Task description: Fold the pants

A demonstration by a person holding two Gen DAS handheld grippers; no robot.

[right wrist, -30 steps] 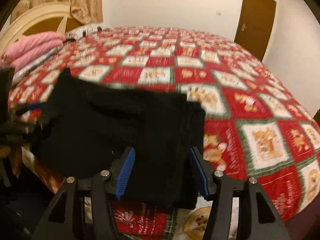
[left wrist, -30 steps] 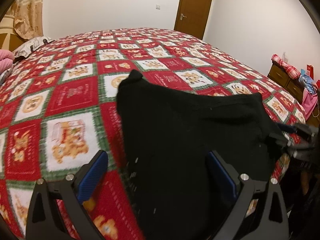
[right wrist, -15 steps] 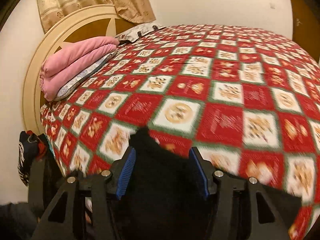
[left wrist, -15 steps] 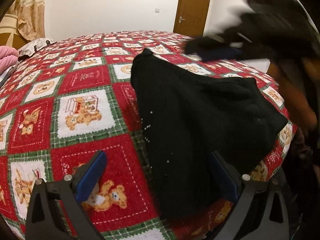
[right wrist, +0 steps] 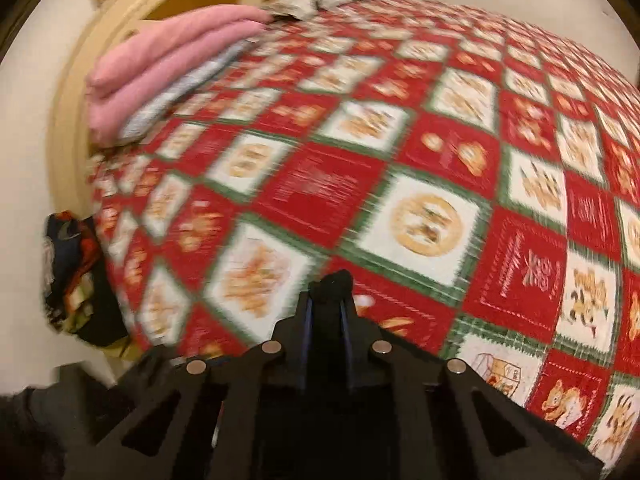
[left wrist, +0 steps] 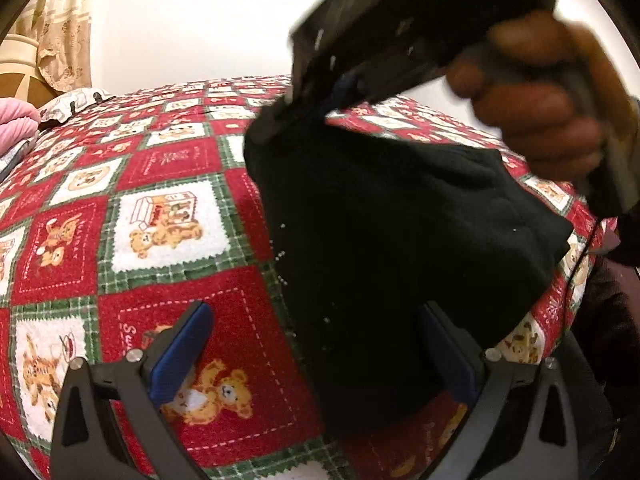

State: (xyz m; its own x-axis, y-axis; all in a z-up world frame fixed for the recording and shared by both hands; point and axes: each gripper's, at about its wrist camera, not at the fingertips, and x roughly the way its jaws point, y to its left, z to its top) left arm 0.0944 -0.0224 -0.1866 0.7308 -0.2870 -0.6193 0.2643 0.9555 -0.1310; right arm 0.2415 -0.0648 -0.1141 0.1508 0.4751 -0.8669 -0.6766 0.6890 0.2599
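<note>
The black pants [left wrist: 380, 240] lie folded near the bed's right edge in the left wrist view. My left gripper [left wrist: 316, 352] is open, its blue pads on either side of the pants' near end, touching nothing. My right gripper [left wrist: 320, 116] reaches in from the upper right with the hand behind it and is shut on the pants' far corner, lifting it. In the right wrist view the right gripper [right wrist: 326, 312] is shut on a peak of black cloth [right wrist: 332, 284]; the rest of the pants is hidden below it.
A red, white and green teddy-bear quilt [left wrist: 132, 216] covers the bed. Pink folded bedding [right wrist: 160, 60] and a round wooden headboard [right wrist: 80, 92] are at the head end. A dark patterned bundle [right wrist: 72, 272] sits beside the bed.
My right gripper has swung over the pants to their far corner, shut on it and raised it. My left gripper has stayed open at the near end.
</note>
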